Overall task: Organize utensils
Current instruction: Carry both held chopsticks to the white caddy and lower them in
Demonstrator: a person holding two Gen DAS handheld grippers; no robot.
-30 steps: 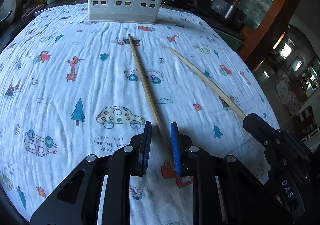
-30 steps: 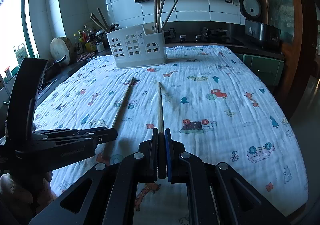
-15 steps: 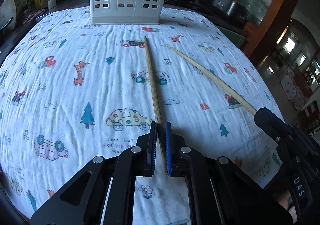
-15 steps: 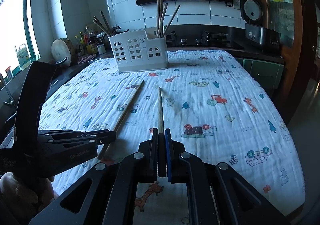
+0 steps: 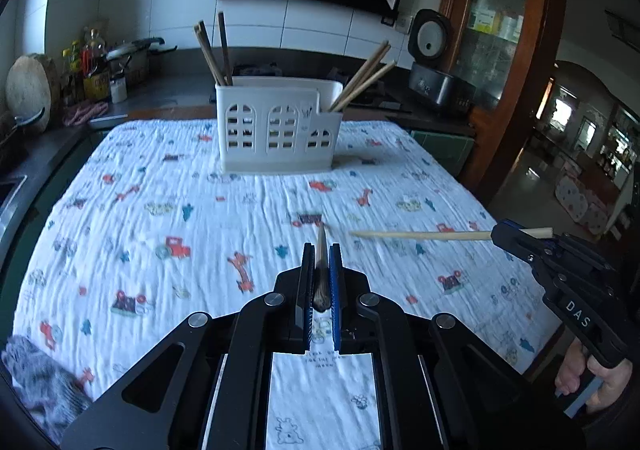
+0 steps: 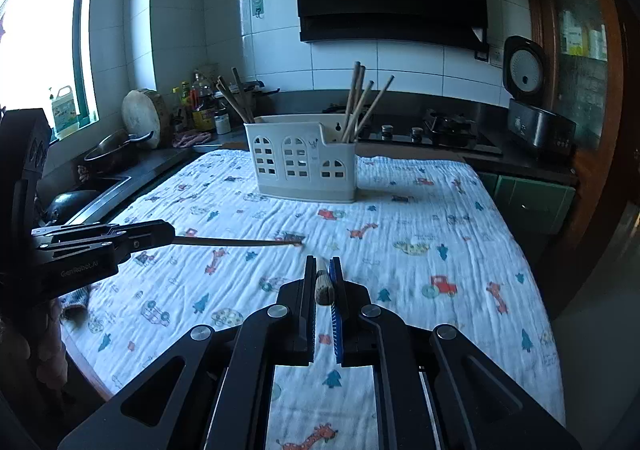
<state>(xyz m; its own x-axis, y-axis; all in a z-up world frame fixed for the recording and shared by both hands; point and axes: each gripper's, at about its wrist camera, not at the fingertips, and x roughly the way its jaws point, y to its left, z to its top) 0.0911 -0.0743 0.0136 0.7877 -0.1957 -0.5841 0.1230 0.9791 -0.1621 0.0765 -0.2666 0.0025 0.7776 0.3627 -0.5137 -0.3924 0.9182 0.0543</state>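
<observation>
We see a white cloth (image 5: 240, 218) printed with red, teal and orange cars, trees and giraffes, a cream holder (image 5: 276, 126), tan chopsticks (image 5: 420, 236), and black tongs (image 5: 321, 250) with blue pads (image 5: 335, 290).

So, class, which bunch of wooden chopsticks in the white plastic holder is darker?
The left-end bunch in the white plastic holder: dark brown, whereas the right-end bunch is pale tan.
</observation>
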